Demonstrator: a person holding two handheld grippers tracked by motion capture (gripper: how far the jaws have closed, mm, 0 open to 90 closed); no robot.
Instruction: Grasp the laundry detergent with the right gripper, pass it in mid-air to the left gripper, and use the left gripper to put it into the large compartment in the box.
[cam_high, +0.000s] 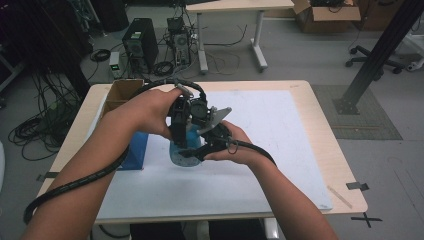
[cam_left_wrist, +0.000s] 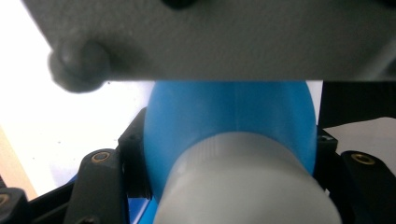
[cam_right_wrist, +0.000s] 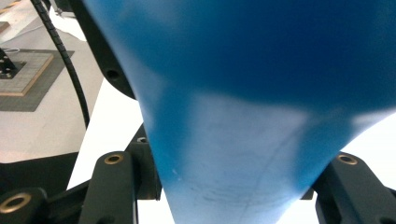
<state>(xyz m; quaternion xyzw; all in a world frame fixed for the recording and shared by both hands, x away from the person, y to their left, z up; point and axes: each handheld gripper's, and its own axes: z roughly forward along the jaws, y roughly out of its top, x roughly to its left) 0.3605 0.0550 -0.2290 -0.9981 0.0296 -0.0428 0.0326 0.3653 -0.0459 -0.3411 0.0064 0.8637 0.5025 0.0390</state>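
Two tongs meet over the middle of the bench (cam_high: 300, 95), both closed on one blue bottle (cam_high: 186, 152) that stands on the white mat (cam_high: 260, 150).

At the far left of the bench an open cardboard box (cam_high: 120, 92) sits near the back edge, and a flat blue block (cam_high: 134, 150) lies just in front of it, near the person's left forearm.

The left hand (cam_high: 150, 112) comes in over that block and holds the left tongs (cam_high: 181, 131) pointing down onto the top of the bottle. In the left gripper view the black jaws press on either side of the bottle's blue shoulder (cam_left_wrist: 229, 121), with its pale grey cap (cam_left_wrist: 243, 186) close to the camera and a grey plate (cam_left_wrist: 196, 37) of the other tool across the top of the picture. So the left tongs are clamped on the bottle high up, just under the cap.

The bottle itself is half hidden in the high view, only its translucent blue lower body showing between the two hands.

To its right, the right hand (cam_high: 240, 147) holds the right tongs (cam_high: 204, 149) level and aimed leftward at the bottle's side. In the right gripper view the jaws hug the blue body (cam_right_wrist: 243, 140) from both sides, touching it, so these too are clenched on the bottle.

A black cable (cam_high: 75, 180) trails from the left tool along the left arm.
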